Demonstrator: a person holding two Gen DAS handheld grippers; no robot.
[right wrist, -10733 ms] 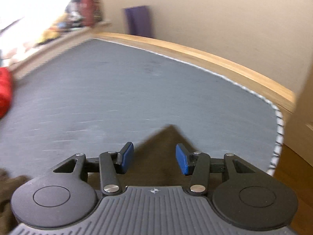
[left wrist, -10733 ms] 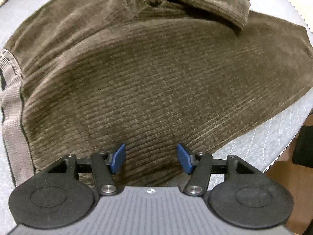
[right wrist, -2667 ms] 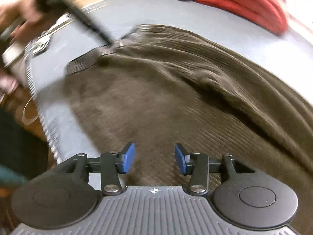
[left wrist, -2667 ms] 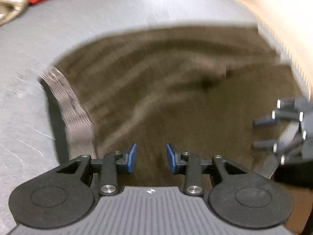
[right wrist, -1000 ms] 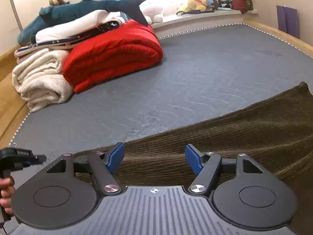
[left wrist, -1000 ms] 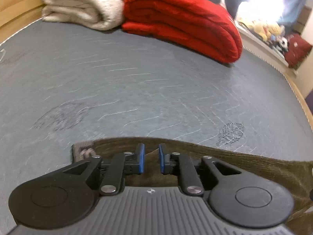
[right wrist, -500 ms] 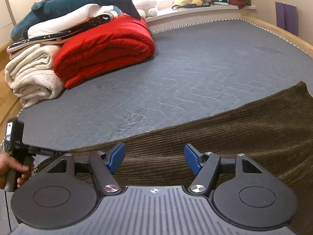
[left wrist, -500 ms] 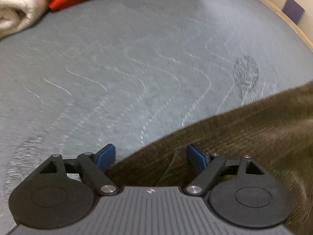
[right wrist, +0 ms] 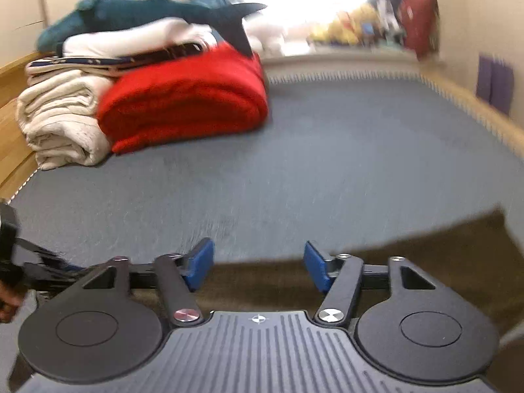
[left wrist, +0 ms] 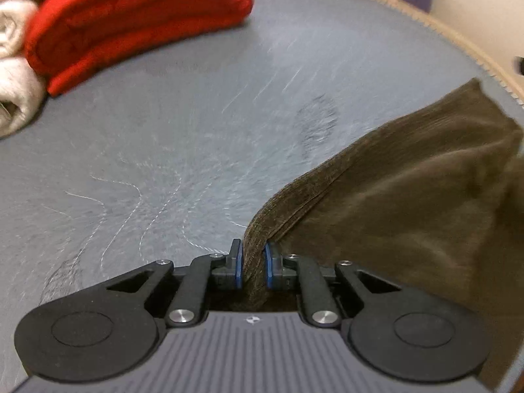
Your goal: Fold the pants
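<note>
Brown corduroy pants (left wrist: 409, 196) lie spread on the grey mattress (left wrist: 163, 137), reaching to the right. My left gripper (left wrist: 253, 257) is closing, and its blue pads (left wrist: 238, 262) pinch a bunched fold of the pants' near edge. In the right wrist view the pants (right wrist: 425, 255) run along the bottom, their edge just under my right gripper (right wrist: 258, 263). Its jaws are closing but stand well apart, with the cloth edge below and between them and neither pad touching it. The left gripper (right wrist: 23, 262) shows blurred at the left edge, in a hand.
A folded red blanket (right wrist: 186, 104) and rolled white towels (right wrist: 62, 124) are stacked at the mattress's far left, with a plush shark (right wrist: 147, 16) on top. A wooden bed frame (right wrist: 475, 108) runs along the right. Bare mattress (right wrist: 327, 163) stretches beyond the pants.
The left jaws went from wide apart to pinched on the pants' edge, and that gripper rolled. The right gripper rose a little and its jaws narrowed.
</note>
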